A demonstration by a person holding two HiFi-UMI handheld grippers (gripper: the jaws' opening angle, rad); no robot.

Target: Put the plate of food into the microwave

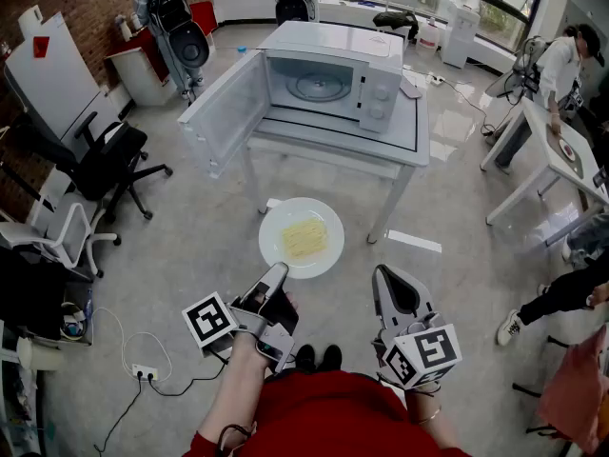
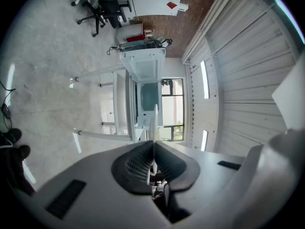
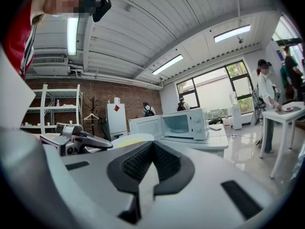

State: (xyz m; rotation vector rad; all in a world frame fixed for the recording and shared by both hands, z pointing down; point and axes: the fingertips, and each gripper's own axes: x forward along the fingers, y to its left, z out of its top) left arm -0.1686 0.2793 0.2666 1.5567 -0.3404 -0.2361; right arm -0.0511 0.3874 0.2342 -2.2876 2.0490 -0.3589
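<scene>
holding the plate point(image 1: 274, 225) by its near-left rim, the left gripper point(image 1: 279, 270) has its jaws clamped on the thin white edge, which the left gripper view shows end-on between the pads. the plate hangs level over the floor, short of the surface point(image 1: 404, 143), with the yellow food point(image 1: 304, 239) in its middle. only 1 of the 2 grippers carries it: the right gripper point(image 1: 385, 276) is near the plate's near-right side but apart from it, jaws together with nothing between them.

the relation that matters is that the microwave point(image 1: 333, 76) stands straight ahead of the plate and higher, on the surface. its cavity point(image 1: 310, 84) faces the person and its door point(image 1: 221, 114) is swung wide to the left. the plate reaches out from the left jaws toward that opening, so the line from grip to food points at the cavity. the open door flanks the left hand's path, while the right side of the opening is free.

by my judgement the coming move is a lift and a forward carry that keeps the plate flat, clears the surface's front edge and enters the cavity far rim first without brushing the door. gripped at 1 rim, the plate's far side is unsupported, so a tilt could slide the food.
</scene>
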